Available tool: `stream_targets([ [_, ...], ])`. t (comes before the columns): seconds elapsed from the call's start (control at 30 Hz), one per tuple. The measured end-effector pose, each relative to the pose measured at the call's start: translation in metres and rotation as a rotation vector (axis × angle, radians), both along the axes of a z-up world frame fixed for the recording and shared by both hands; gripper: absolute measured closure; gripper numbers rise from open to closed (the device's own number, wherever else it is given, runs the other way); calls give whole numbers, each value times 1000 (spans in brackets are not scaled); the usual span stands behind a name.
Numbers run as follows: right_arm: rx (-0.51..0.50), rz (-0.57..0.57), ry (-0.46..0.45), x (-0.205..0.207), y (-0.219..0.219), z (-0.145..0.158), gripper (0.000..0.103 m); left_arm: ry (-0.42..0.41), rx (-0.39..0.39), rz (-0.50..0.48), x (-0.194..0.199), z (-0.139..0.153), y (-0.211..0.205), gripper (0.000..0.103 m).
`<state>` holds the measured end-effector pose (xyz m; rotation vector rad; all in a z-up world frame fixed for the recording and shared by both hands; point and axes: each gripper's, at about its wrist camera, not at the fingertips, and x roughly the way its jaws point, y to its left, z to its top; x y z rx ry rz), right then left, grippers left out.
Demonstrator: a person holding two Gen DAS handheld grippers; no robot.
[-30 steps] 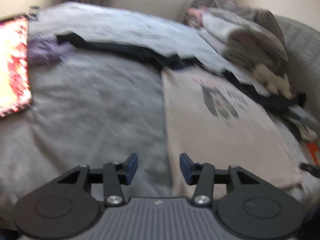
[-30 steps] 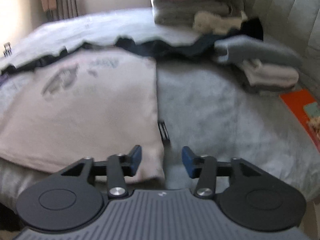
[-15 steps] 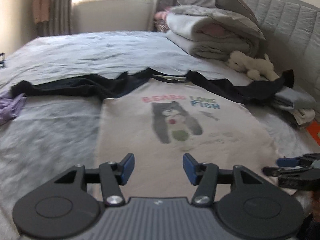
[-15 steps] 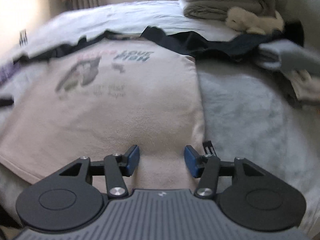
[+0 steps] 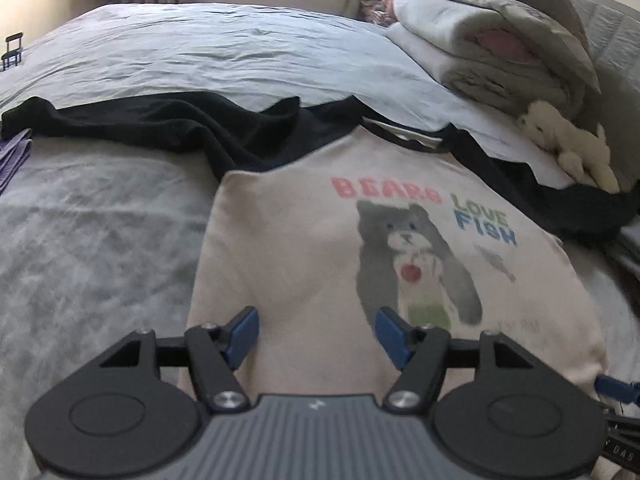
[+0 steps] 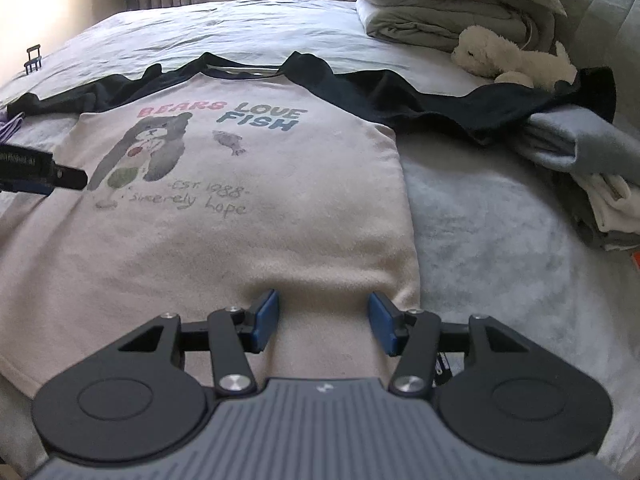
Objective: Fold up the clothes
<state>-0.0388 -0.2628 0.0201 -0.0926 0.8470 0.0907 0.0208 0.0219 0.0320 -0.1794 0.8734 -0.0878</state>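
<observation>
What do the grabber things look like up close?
Each hand-held gripper, left and right, is black, with two round discs, silver screws, a ribbed grey body, and bright blue pads on its fingers. No sleeve or hand shows.

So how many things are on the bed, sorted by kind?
Shirts spread flat: 1, the bear shirt
Plush toys: 1, the cream plush
Bedding piles: 1, the folded duvet
Small stacks of folded clothes: 1, the folded stack
Total: 4

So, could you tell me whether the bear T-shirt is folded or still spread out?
Spread out: the T-shirt lies flat, print up, both dark sleeves extended.
</observation>
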Motion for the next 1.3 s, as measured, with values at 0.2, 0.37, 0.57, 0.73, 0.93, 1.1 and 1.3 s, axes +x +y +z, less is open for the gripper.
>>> stream_targets([
  [0.2, -2, 22, 40, 32, 3, 2, 47, 9, 7, 15, 12, -3, 2, 36],
  [0.37, -1, 23, 51, 51, 5, 1, 45, 9, 11, 22, 19, -4, 4, 36],
  [0.57, -23, 20, 19, 50, 9, 1, 44, 1, 0, 36, 13, -3, 15, 36],
  [0.73, -41, 25, -30, 46, 13, 5, 44, -1, -11, 52, 9, -2, 26, 37],
  [0.93, -71, -3, -77, 43, 22, 4, 44, 28, -72, 141, 3, 7, 64, 36],
  [1.1, -90, 41, -118, 39, 36, 8, 44, 52, -124, 215, -1, 15, 97, 38],
  [1.3, 29, 105, -94, 52, 71, 20, 44, 82, -122, 224, 3, 17, 109, 37],
])
